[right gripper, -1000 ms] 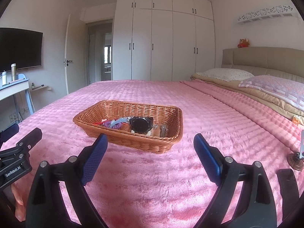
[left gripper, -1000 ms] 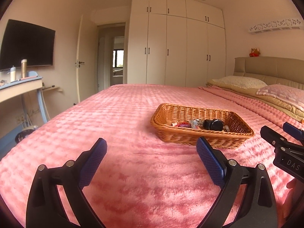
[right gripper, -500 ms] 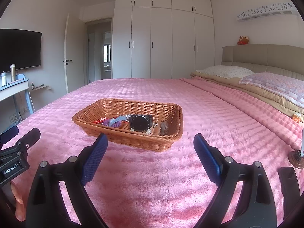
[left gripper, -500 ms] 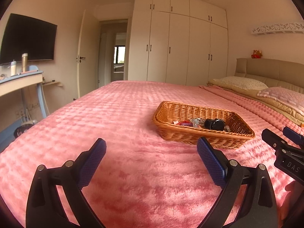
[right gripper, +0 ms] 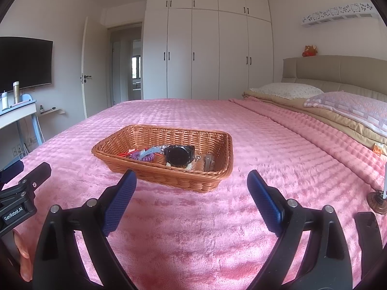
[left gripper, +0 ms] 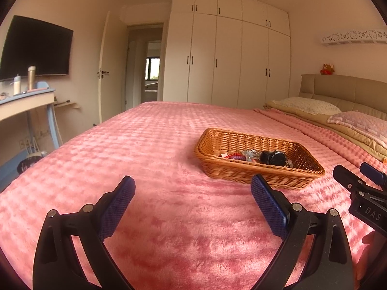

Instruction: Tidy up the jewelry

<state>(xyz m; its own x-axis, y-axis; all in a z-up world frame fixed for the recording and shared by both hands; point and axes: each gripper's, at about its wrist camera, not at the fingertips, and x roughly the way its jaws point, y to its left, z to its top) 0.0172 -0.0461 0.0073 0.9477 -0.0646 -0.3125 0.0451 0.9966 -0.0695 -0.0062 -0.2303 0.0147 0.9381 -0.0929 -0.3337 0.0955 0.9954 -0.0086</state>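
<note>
**Small, mixed trinkets wait in a wicker tray on the bed**

While both tools hang above the pink plush bedspread (right gripper: 193, 229), neither holds anything: the left tool (left gripper: 191, 200) has its blue-padded jaws spread wide over bare blanket, and the right tool (right gripper: 191, 191) is equally released, its jaws framing the near rim of the shallow rectangular woven wicker basket (right gripper: 169, 176). That basket sits on the bed, just ahead of the right tool and ahead and to the right of the left one.

Inside it lies the jewelry. A black round-faced wristwatch (right gripper: 179, 155) looks like the heaviest and stiffest piece; its case edge or band would likely give the pads a firm hold, whereas the glossy face may be slippery. Beside it, a purple coiled hair tie (right gripper: 141, 157) and a pale blue band (right gripper: 151, 150) appear soft and very light, probably easy to pinch anywhere but prone to springing. A slim metallic clip (right gripper: 208, 163) near the right wall looks thin and flat, so it may need lifting by one end. Something small and glittery (left gripper: 249, 154) shows in the left view; too small to tell what it is, possibly fragile.

Readable writing: "GenRobot.AI" on the left tool's body in the right view (right gripper: 13, 213), and "DAS" on the right tool's body in the left view (left gripper: 372, 213).
</note>
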